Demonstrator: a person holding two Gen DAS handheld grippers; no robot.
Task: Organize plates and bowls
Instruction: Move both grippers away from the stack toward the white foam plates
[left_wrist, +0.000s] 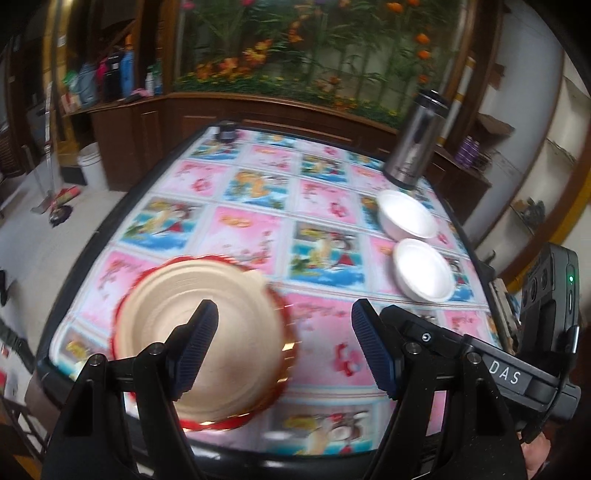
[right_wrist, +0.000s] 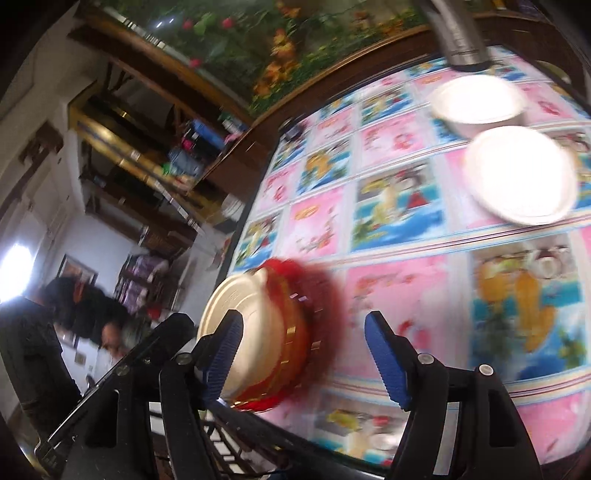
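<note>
Both claws empty above the tabletop (left_wrist: 258, 236).
My left claw (left_wrist: 284, 350) and right claw (right_wrist: 304, 362) gape wide, gripping nothing; beige plate stack (left_wrist: 207, 332) on red tray near-left, two white bowls (left_wrist: 406, 214) (left_wrist: 424, 269) far-right beside steel flask (left_wrist: 413, 147).

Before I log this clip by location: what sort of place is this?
Probably a lived-in home dining room: a table under a cartoon-print cloth holding white bowls and a steel flask, wooden cabinets cluttered with bottles, and a large flower mural behind.
</note>
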